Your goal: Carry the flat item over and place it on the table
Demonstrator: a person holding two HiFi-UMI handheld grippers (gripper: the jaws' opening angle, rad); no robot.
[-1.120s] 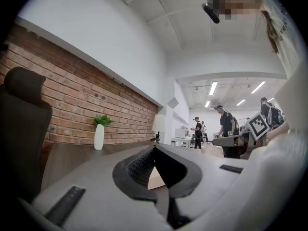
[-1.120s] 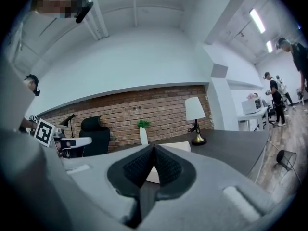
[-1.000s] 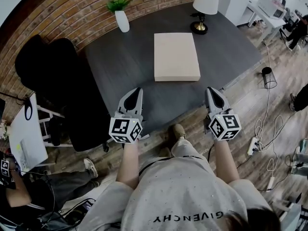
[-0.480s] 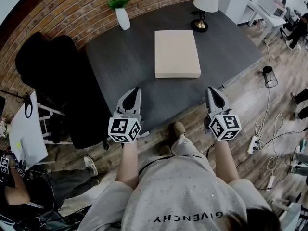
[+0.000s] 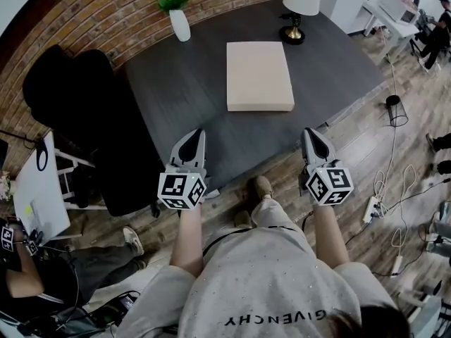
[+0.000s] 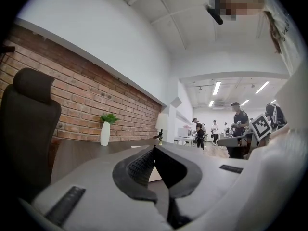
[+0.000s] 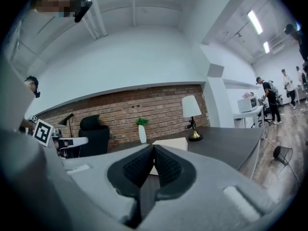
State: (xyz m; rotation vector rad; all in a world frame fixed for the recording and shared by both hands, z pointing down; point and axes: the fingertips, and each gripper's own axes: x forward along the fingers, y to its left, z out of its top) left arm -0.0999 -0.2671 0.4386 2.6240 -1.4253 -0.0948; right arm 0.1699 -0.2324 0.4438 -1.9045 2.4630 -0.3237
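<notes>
In the head view the flat box [image 5: 259,76] already lies flat on the table [image 5: 176,97], upper centre of the frame, so the placing looks done. The left hand-held gripper [image 5: 199,135] and right hand-held gripper [image 5: 313,134] hang over the table's near edge at mid-frame, both clenched on nothing and well apart from the box. The likeliest slip from here is a careless forward swing that knocks that near edge, or a nudge that slides the box toward the lamp [image 5: 299,9] at the top. Bare tabletop surrounds the box on every side, while the chair [image 5: 77,104] crowds the left. In the left gripper view the jaws meet empty at lower centre, with the vase [image 6: 105,131] left of centre. In the right gripper view the jaws are likewise pressed together with nothing between them, the box showing just beyond their tips.
</notes>
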